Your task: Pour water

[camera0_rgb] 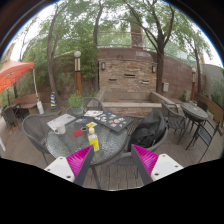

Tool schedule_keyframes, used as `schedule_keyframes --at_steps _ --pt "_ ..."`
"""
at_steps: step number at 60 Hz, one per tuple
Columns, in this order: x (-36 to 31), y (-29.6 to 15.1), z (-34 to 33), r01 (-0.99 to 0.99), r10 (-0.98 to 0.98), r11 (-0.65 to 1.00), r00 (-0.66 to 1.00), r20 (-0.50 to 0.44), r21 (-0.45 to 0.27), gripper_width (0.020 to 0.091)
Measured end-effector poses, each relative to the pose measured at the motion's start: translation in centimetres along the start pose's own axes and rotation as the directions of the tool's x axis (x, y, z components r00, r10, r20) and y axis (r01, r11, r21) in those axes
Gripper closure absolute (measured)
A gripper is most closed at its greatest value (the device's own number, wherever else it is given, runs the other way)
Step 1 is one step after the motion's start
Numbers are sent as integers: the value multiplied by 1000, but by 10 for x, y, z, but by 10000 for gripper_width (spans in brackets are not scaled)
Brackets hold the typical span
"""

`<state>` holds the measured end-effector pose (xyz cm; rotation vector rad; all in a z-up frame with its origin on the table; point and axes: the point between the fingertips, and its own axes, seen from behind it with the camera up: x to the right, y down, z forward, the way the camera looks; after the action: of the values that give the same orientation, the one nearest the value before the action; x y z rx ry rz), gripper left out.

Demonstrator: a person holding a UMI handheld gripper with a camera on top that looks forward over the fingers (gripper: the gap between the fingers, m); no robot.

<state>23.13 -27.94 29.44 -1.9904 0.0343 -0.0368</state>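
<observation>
A yellow bottle [93, 137] with a pink cap stands upright on a round glass patio table [112, 138], beside a small pink thing [79, 130] I cannot identify. My gripper [112, 162] is held back from the table's near edge, open, with nothing between its magenta pads [143, 160]. The bottle stands a little beyond the left finger [75, 162] and slightly inside it. No cup or glass can be made out.
Papers and a dark mat [107, 121] lie on the table. Mesh patio chairs [38, 127] ring it, one chair back [112, 168] just ahead between my fingers. A second table with chairs [190, 115] stands right; an orange umbrella [13, 73] left; a stone wall [128, 75] behind.
</observation>
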Motion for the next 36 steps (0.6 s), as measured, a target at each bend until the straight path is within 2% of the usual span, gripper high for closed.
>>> schedule_keyframes --at_steps 12,20,26,36 --pt "-19 -5 3 -72 73 997 996 44 -29 274" --pt "-23 -13 8 -87 87 996 996 2 0 276" --pt "-28 -1 17 -122 121 992 992 -38 -22 277" --pt "-57 31 53 -151 150 988 988 -26 -22 273"
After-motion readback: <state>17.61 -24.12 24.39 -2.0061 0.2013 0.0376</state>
